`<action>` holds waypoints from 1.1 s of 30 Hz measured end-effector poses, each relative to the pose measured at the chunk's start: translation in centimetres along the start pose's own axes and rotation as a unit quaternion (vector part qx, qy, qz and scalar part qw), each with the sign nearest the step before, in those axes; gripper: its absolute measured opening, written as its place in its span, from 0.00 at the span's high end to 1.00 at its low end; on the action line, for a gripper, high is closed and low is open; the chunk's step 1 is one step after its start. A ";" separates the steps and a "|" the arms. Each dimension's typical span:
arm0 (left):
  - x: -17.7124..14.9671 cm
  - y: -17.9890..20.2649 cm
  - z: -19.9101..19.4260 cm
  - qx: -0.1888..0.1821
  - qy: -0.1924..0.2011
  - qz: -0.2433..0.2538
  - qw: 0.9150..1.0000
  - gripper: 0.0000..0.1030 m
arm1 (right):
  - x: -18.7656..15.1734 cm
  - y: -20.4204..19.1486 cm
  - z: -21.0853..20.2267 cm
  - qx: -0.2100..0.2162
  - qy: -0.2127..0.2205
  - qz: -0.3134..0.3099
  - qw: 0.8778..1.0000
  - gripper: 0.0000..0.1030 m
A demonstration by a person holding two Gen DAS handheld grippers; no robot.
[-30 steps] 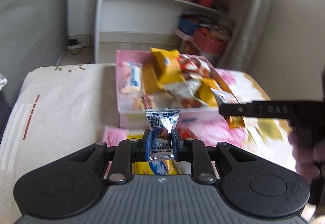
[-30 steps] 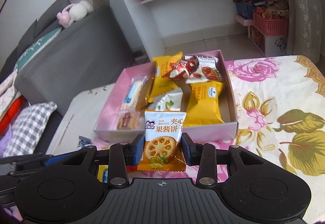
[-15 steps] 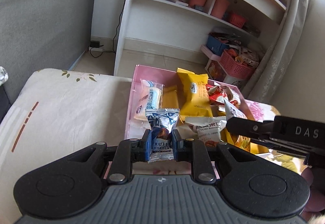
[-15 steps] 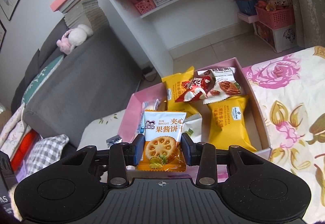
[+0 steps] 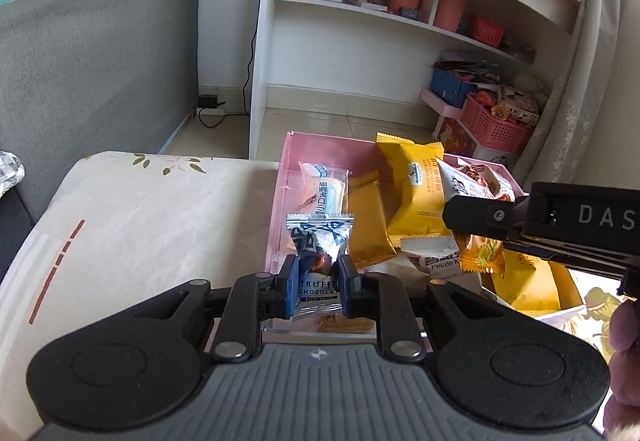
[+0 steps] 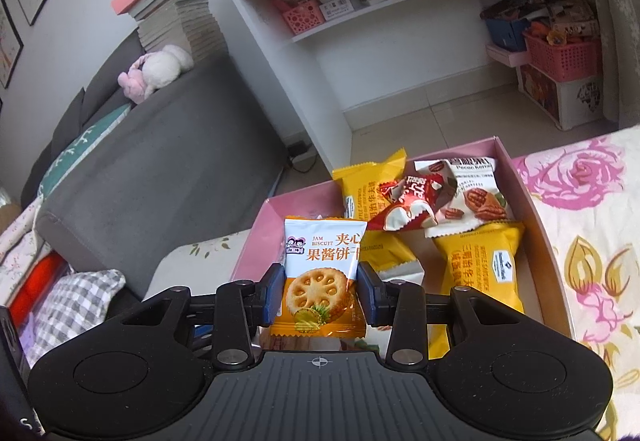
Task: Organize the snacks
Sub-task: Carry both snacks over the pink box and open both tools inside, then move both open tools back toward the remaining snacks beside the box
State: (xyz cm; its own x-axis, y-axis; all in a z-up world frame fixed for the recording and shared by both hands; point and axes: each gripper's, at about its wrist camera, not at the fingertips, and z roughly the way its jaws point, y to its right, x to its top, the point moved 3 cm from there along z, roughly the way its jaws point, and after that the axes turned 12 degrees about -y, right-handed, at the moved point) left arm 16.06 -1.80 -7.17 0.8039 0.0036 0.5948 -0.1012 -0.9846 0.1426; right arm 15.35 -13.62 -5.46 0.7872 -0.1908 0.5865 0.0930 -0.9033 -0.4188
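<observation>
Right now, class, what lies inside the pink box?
Inside the pink box: two yellow sandwich-cake packets, a red-and-white candy, a pecan packet and a white-blue wafer. The packets and both tools hide whatever lies beneath.

One pink box (image 6: 532,209) holds three yellow packs (image 6: 486,269) that show plainly, one red-and-white wrapper (image 6: 408,201), one pecan pack (image 6: 480,197) and one clear-wrapped bar (image 5: 324,193) (more may lie hidden beneath). Two claws each carry one snack: one truffle chocolate (image 5: 319,265), one jam biscuit (image 6: 320,273).
</observation>
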 end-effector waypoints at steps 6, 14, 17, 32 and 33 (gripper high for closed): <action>0.0 -0.3 0.5 0.011 0.001 -0.005 1.000 0.82 | 0.3 -0.1 0.5 -0.005 0.000 -0.009 1.000 0.63; 0.2 -0.1 0.5 0.002 -0.001 0.007 1.000 0.80 | 0.5 0.0 0.7 -0.007 -0.005 -0.009 1.000 0.60; 0.4 0.1 0.2 0.001 0.005 0.010 1.000 0.66 | 0.4 -0.1 0.5 -0.009 -0.011 -0.011 1.000 0.47; -0.4 0.3 -2.4 -0.024 -0.001 0.023 0.999 0.36 | -0.8 -0.7 -3.5 -0.042 -0.007 -0.046 0.998 0.30; -0.5 0.2 -2.6 -0.022 -0.001 0.026 0.999 0.35 | -0.9 -0.7 -3.8 -0.043 -0.007 -0.050 0.998 0.30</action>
State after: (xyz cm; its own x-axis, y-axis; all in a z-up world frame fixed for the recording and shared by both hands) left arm 14.09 -1.57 -5.33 0.7978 -0.0474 0.6010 -0.1682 -0.9748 0.1463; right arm 12.20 -14.26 -3.04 0.7852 -0.0941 0.6120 0.1180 -0.9475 -0.2972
